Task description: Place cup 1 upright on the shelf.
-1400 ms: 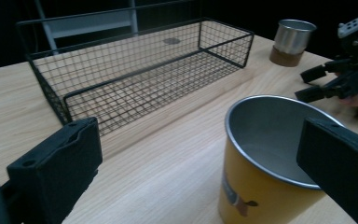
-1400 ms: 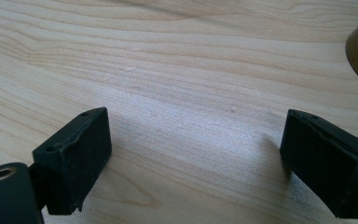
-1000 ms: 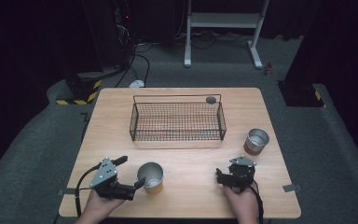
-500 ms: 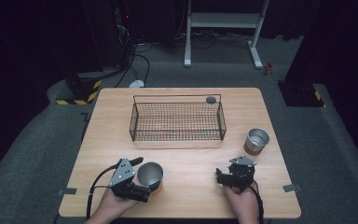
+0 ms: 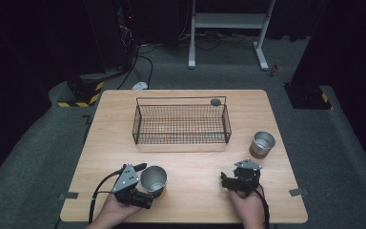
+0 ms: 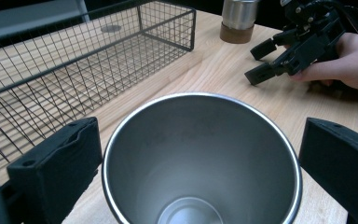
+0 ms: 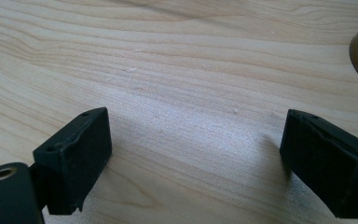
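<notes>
Jaws of left gripper [image 6: 200, 154] around empty steel cup [image 6: 200, 158]

Pale wood-grain bench [image 5: 190, 157]; black wire-grid basket [image 5: 181, 125]; two silver steel cups [image 5: 153, 179] [image 5: 262, 143], the far one brown-based; black tools [image 6: 196, 158] [image 7: 196, 158].

Both handheld tools are black. The left gripper [image 5: 148, 183] carries a grey three-cornered plate on top and trails a black cable; its jaws are blocky, matte, with small screw holes. The right gripper [image 5: 228, 181] looks alike, cable included. Bare hands, no sleeves visible.
</notes>
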`<state>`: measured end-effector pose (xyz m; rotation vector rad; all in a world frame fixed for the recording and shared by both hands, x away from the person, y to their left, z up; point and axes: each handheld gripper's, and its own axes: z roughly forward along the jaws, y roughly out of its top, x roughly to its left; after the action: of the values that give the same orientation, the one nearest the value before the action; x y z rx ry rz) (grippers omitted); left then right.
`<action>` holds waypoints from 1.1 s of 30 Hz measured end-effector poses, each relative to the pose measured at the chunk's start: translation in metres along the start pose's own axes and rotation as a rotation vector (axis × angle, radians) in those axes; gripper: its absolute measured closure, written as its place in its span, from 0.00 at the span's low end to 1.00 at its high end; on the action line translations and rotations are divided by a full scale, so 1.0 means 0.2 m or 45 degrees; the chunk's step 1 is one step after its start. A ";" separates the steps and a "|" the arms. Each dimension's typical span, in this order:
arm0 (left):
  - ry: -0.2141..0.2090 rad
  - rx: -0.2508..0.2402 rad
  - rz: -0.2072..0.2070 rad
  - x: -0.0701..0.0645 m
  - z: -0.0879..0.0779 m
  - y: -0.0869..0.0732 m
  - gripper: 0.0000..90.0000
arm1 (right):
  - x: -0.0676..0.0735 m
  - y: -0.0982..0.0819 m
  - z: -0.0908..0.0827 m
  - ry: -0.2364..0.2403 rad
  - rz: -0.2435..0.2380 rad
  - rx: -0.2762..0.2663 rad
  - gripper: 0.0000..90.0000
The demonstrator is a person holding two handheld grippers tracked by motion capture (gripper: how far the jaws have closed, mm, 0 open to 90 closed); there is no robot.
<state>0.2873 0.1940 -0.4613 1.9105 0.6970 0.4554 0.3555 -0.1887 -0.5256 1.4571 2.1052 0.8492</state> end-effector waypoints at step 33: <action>-0.025 0.013 -0.034 0.02 0.05 -0.11 0.03 | 0.00 0.00 0.00 0.005 -0.004 0.002 0.10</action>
<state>0.2903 0.1964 -0.4865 1.9106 0.7131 0.4165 0.3551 -0.1885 -0.5254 1.4534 2.1109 0.8505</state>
